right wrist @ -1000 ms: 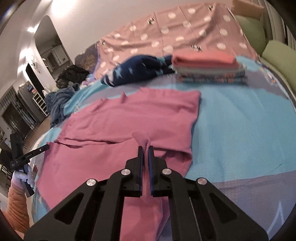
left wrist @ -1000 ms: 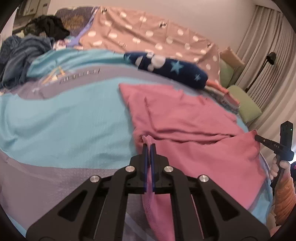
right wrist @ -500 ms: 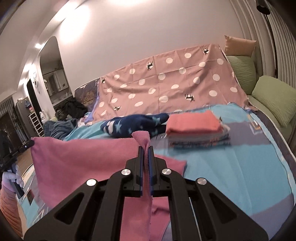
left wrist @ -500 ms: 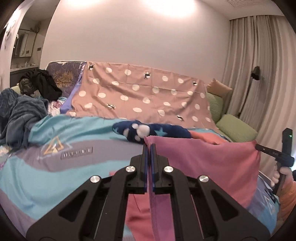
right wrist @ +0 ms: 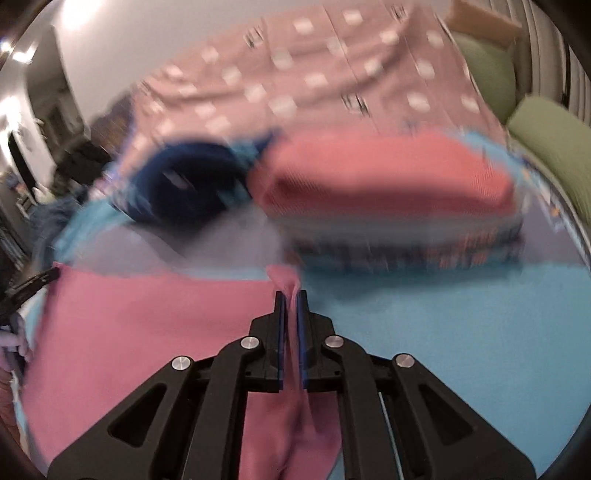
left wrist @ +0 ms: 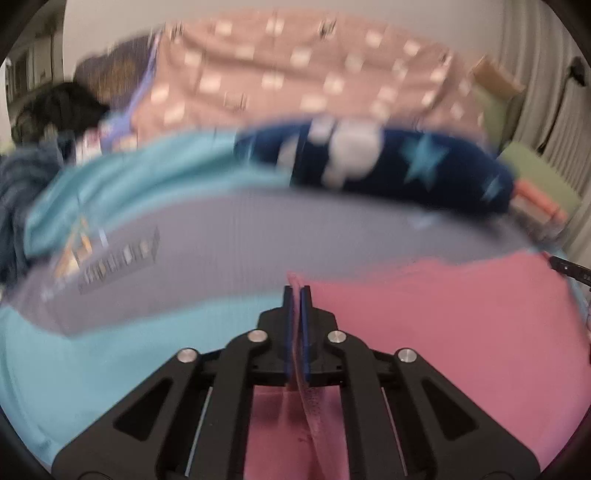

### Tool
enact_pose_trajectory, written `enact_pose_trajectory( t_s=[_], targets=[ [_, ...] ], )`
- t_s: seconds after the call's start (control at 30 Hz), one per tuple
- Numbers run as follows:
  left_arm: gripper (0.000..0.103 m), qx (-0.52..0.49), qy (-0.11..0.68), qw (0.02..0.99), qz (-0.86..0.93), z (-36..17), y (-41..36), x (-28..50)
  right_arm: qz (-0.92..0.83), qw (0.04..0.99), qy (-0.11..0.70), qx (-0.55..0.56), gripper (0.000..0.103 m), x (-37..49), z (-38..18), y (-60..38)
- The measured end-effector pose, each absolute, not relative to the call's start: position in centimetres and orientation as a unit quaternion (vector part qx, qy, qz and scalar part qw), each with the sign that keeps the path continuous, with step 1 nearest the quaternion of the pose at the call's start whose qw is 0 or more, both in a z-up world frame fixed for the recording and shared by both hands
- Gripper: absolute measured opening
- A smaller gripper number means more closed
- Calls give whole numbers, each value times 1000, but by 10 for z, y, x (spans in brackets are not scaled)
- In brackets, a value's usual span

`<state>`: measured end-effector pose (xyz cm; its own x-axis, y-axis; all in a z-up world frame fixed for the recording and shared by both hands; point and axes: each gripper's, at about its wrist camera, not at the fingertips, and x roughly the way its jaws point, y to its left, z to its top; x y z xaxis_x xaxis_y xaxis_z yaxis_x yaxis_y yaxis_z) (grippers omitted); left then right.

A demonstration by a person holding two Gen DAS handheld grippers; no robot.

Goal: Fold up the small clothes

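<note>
Since half a second ago, both clenched tongs, left gripper [left wrist: 296, 291] and right gripper [right wrist: 290, 295], have lowered the pink garment [left wrist: 443, 325] onto the blue sheet [right wrist: 443, 325]; the folded stack [right wrist: 388, 192] sits at 1 o'clock.

- Both of my wrist feeds are smeared with motion blur. The polka-dot blanket [left wrist: 295, 70] dots are stretched into streaks and the folded stack [right wrist: 399, 199] is mushy.
- Only the tongs stay sharp: left tongs [left wrist: 295, 291] and right tongs [right wrist: 291, 295], since they're fixed to the cameras.
- Warm, dimmish indoor light; blown-out glare upper left on the wall [right wrist: 77, 14] in the right view.
- Heavy fisheye curve, black vignette in the corners.
</note>
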<state>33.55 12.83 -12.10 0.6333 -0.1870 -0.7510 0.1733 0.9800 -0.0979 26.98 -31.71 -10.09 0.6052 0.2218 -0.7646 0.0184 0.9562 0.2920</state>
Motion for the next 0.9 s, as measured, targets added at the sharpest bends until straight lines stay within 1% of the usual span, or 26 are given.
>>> enact_pose_trajectory(
  t_s=[0.03,0.07,0.1,0.13,0.23,0.3,0.33,0.37,0.43,0.57,0.67,0.8,0.9],
  targets=[
    [7,-32,417,902,-108,-121,135,337,66,884,434,158,9,269,-101,-323],
    [15,-43,411,904,-108,-119,140,335,68,883,429,179,15,267,-99,-330],
    [24,-47,404,908,-99,-116,145,333,58,883,426,187,20,265,-96,-336],
    [38,-34,401,912,-79,-113,148,329,44,885,424,188,23,260,-93,-340],
    [39,-31,401,912,-77,-103,155,309,42,888,417,189,23,236,-79,-341],
    [43,-32,391,916,-85,-93,158,286,52,893,408,182,23,211,-66,-338],
    [47,-28,384,919,-86,-87,158,272,58,895,405,178,25,194,-59,-335],
    [53,-21,378,921,-87,-83,156,256,62,896,404,176,28,181,-56,-334],
    [59,-9,366,926,-97,-75,154,212,74,895,404,177,30,148,-50,-330],
    [64,-14,357,925,-125,-74,152,140,91,892,400,187,32,70,-44,-324],
    [65,-40,354,926,-128,-79,164,87,97,881,411,214,33,28,-50,-323],
    [65,-98,368,916,-126,-93,182,46,96,871,425,227,33,-1,-57,-315],
    [65,-124,378,909,-123,-100,190,30,97,868,427,235,33,-8,-57,-309]
  ],
)
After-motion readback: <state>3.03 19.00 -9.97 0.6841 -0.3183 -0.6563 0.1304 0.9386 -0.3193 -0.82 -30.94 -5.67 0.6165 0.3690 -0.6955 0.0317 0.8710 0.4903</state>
